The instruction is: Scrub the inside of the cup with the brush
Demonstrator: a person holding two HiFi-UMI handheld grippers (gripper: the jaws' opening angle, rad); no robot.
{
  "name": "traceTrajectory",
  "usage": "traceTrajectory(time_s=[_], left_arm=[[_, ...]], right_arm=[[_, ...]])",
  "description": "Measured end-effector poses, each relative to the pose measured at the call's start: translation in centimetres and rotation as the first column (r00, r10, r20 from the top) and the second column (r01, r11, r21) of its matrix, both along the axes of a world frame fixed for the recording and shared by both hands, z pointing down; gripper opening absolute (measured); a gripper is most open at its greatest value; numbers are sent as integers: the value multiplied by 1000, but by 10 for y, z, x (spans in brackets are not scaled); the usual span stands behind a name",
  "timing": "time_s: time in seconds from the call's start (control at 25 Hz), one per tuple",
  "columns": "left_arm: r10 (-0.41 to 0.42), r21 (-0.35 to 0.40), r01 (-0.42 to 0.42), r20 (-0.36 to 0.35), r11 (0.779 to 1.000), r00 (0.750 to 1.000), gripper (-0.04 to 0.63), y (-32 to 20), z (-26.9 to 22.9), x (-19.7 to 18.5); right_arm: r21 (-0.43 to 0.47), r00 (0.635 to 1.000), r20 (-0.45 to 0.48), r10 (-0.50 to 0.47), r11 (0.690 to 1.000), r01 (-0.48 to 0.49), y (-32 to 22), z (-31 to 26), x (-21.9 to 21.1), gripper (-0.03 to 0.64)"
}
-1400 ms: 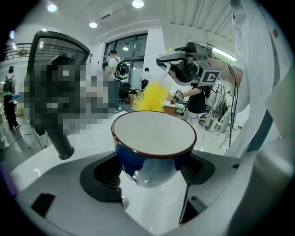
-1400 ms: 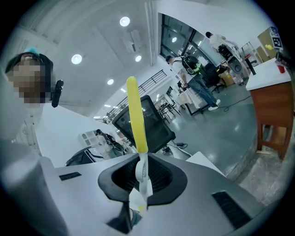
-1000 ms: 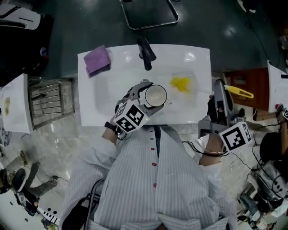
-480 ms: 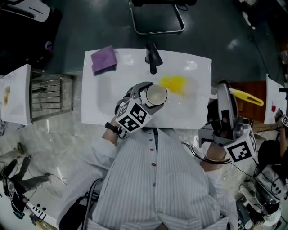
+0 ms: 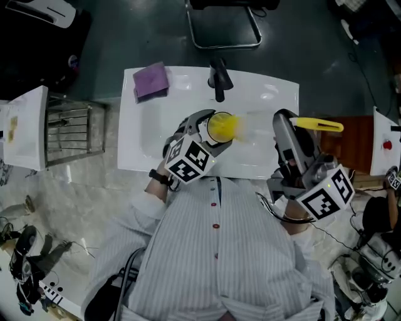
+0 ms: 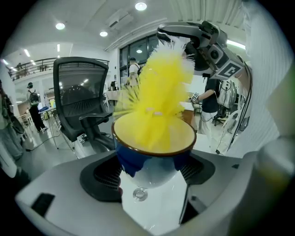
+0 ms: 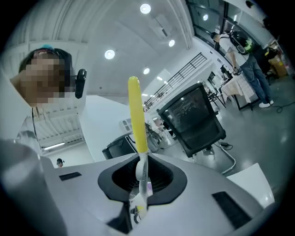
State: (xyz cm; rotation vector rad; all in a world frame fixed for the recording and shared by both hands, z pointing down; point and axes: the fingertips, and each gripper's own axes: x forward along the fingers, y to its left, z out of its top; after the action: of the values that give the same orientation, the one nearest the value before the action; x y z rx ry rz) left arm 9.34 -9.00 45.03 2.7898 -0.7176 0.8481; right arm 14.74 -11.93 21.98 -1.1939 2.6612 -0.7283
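Nearest, the person's striped shirt (image 5: 213, 251). Left gripper (image 5: 210, 135): fingers (image 6: 99, 177) closed on the blue-and-white cup (image 6: 150, 159), which is held over the white sink (image 5: 156, 157). Right gripper (image 5: 285, 125): fingers (image 7: 161, 177) clamped on the pale shaft of the brush (image 7: 137, 115), yellow handle projecting beyond them. The yellow bristles (image 6: 161, 92) fill the cup's mouth. Beyond: black tap (image 5: 219, 78), purple cloth (image 5: 152, 81) on the sink's rim, office chair (image 5: 225, 25)

Open-plan lab or office hall, not a home: mesh office chair (image 6: 80, 103), recessed ceiling lights (image 6: 140, 6), balcony railing (image 6: 27, 67), people (image 6: 33, 97) standing about. White sink (image 5: 141, 157) with black tap (image 5: 219, 78) (wire rack (image 5: 75, 131) just beside).
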Motion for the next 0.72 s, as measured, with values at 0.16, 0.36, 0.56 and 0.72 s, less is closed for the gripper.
traceTrajectory(time_s=[0.16,0.36,0.56,0.72], left_arm=[[-1,14,1,2,1000,1000,387,1,-2,-1],[4,29,-4,6,1000,1000,387,9,-4,-6],[22,67,-22,-1,998,1000,387,13,-10,-6],[35,93,-33,-16,995,999,387,18,-17,-4]], right_arm=[[22,997,-75,-32,999,34,0,9,-21,55],[49,991,-122,-62,996,68,-1,12,-47,55],[67,983,-161,-93,992,105,-8,18,-71,55],[58,974,-197,-112,990,125,-5,33,-85,55]])
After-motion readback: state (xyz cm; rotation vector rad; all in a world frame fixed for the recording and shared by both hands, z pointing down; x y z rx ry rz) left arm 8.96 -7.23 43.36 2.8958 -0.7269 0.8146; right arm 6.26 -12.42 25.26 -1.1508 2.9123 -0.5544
